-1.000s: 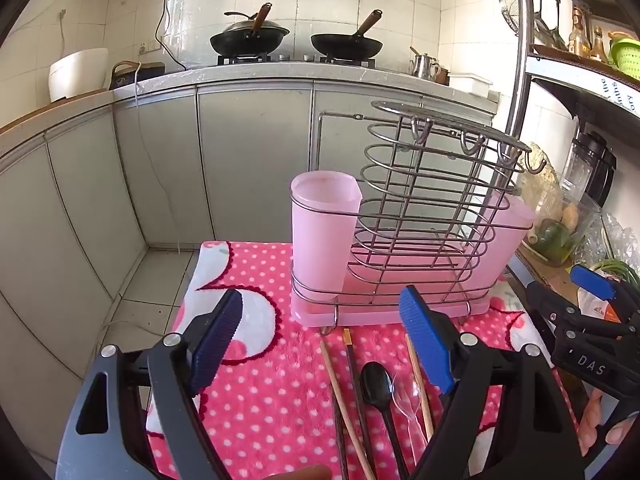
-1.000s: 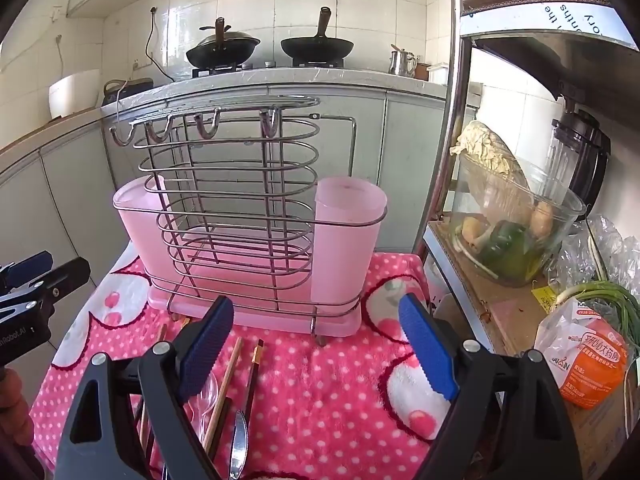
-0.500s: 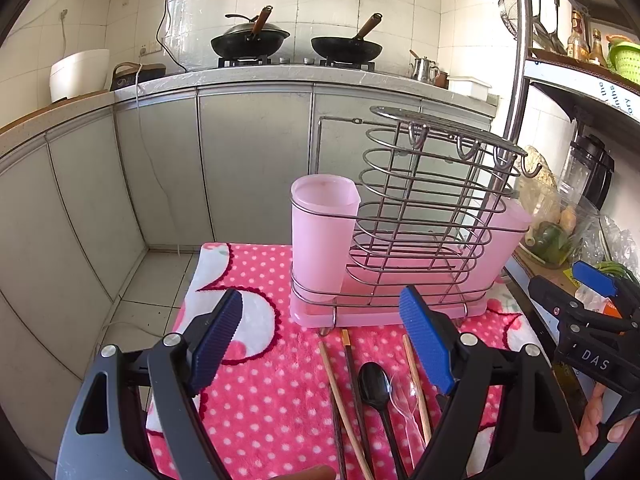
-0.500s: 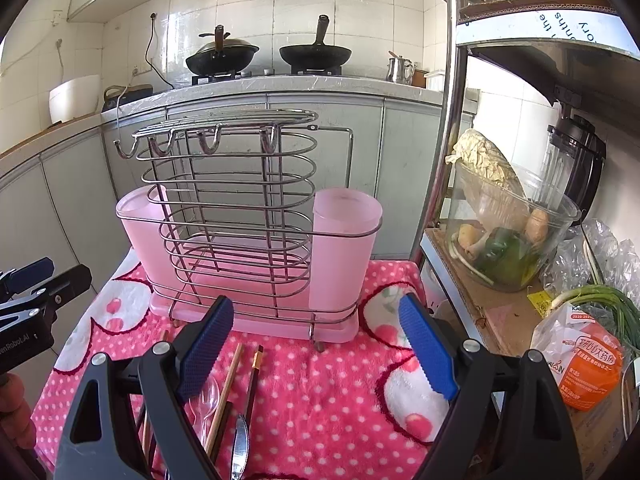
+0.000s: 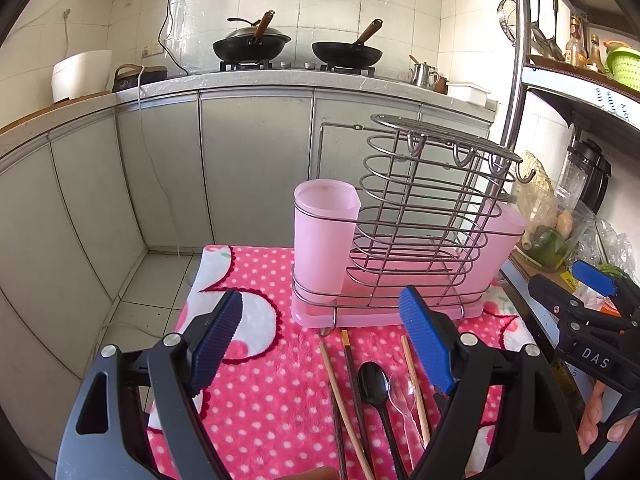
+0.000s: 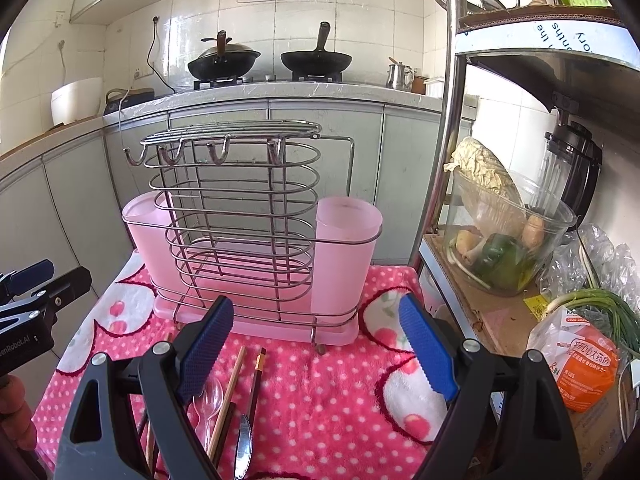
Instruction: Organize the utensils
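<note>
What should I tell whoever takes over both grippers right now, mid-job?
Left gripper: open, empty, above the pink dotted cloth.
Right gripper: open, empty, beside it.
Utensils lie on the cloth before the wire rack: chopsticks, black spoon, clear plastic spoon, and a metal utensil.
Both pink cups appear empty.
Done: nothing sorted yet.
Left: move every utensil into the holder.

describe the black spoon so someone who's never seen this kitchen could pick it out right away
Find the wire and pink plastic utensil rack standing on the pink polka-dot cloth. On the cloth in front of it lies a row of loose utensils. The black spoon lies between the chopsticks and a clear plastic spoon; it is the only solid black piece with an oval bowl.
</note>
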